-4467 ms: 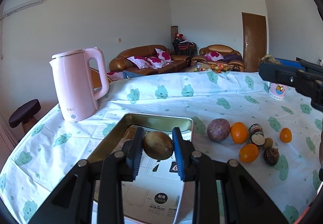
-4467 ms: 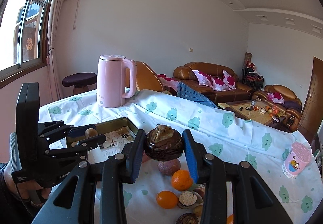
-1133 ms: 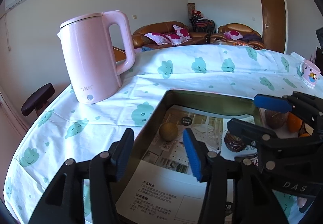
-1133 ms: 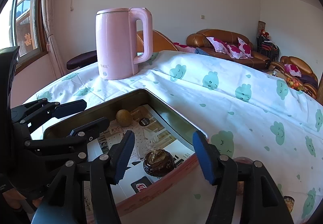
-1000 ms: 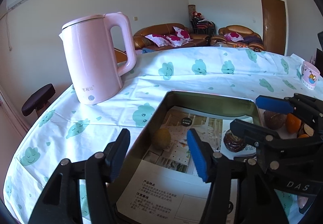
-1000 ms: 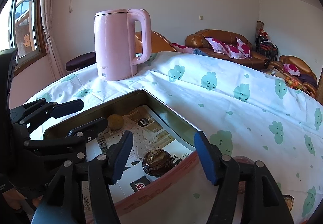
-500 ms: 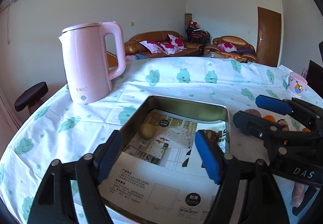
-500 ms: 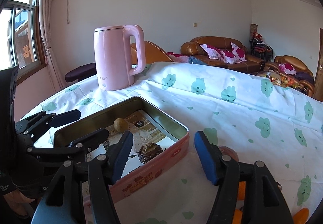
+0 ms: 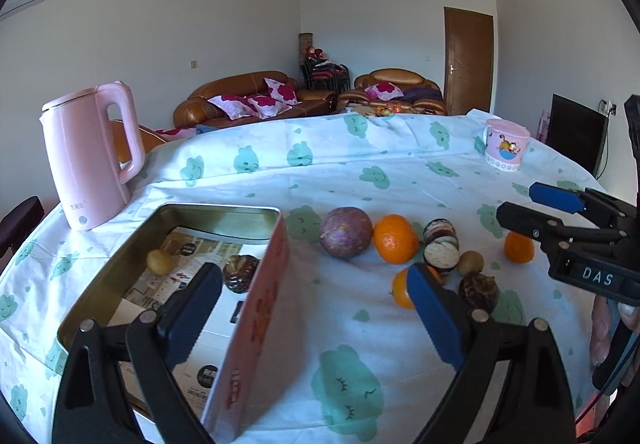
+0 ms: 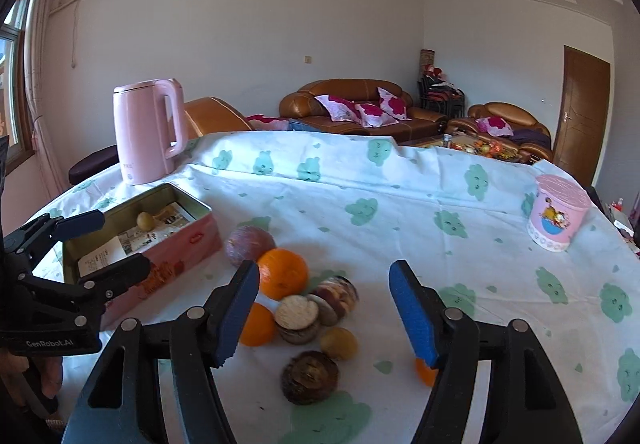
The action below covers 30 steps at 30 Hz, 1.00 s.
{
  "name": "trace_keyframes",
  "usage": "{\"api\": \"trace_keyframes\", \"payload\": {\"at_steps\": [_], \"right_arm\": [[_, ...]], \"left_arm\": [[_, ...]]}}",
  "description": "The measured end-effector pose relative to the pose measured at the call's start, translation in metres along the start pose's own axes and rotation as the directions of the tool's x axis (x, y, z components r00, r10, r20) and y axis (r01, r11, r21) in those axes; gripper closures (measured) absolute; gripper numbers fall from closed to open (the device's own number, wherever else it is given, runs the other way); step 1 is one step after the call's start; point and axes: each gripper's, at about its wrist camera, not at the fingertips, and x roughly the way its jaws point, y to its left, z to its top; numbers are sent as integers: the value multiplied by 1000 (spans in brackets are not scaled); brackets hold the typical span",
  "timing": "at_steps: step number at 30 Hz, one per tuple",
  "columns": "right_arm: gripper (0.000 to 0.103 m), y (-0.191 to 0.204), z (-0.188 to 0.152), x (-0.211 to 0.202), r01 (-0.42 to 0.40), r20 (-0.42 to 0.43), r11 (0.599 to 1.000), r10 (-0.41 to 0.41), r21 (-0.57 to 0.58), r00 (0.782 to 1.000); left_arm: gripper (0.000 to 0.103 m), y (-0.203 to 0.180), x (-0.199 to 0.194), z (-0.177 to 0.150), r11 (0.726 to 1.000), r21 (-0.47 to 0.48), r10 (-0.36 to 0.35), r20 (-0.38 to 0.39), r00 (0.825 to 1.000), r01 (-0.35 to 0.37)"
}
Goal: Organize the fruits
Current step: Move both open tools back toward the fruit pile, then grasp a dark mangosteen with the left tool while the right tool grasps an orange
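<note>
Both grippers are swinging away from the pink rectangular tin box [image 9: 256, 308] toward the loose fruit, having left two pieces inside it since the earlier frames. Going left to right: the small yellow-brown round fruit [image 9: 159, 261] and the dark brown knobbly fruit [image 9: 240, 273] are lying apart on the printed paper lining the tin. Just beside the tin on the cloud-patterned white tablecloth [image 9: 348, 376] are sitting a purple round passion fruit [image 9: 346, 232], a large orange [image 9: 396, 239], two brown-and-white sliced rounds [image 9: 440, 248], a small tan fruit [image 9: 470, 262], another dark knobbly fruit [image 9: 478, 290] and smaller oranges. The left gripper [image 9: 316, 320] has just been opening and its jaws are standing wide with nothing between them; the right gripper [image 10: 320, 308] has also been opening slightly, to roughly half spread, and is holding nothing while hovering over the cluster. Two fruits appear sorted, most remaining; the next pick is probably coming from this group.
</note>
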Motion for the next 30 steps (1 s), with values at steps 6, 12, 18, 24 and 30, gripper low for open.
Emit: {"api": "trace_keyframes", "payload": {"at_steps": [6, 12, 18, 24, 30], "right_arm": [[34, -45, -16, -8, 88, -71, 994, -84, 62, 994], [34, -54, -28, 5, 75, -150, 996, -67, 49, 986], [41, -54, -35, 12, 43, -199, 998, -31, 53, 979], [51, -60, -37, 22, 10, -252, 995, 15, 96, 968], [55, -59, -37, 31, -3, -292, 996, 30, 94, 956]], "left_arm": [[9, -43, 8, -2, 993, 39, -113, -51, 992, 115], [19, -74, 12, -4, 977, 77, -192, -89, 977, 199], [41, -96, 27, -8, 959, 95, -251, -164, 954, 268], [50, -110, 42, -11, 938, 86, -305, -251, 919, 335], [54, -106, 53, -10, 942, 31, -312, -293, 904, 335]]}}
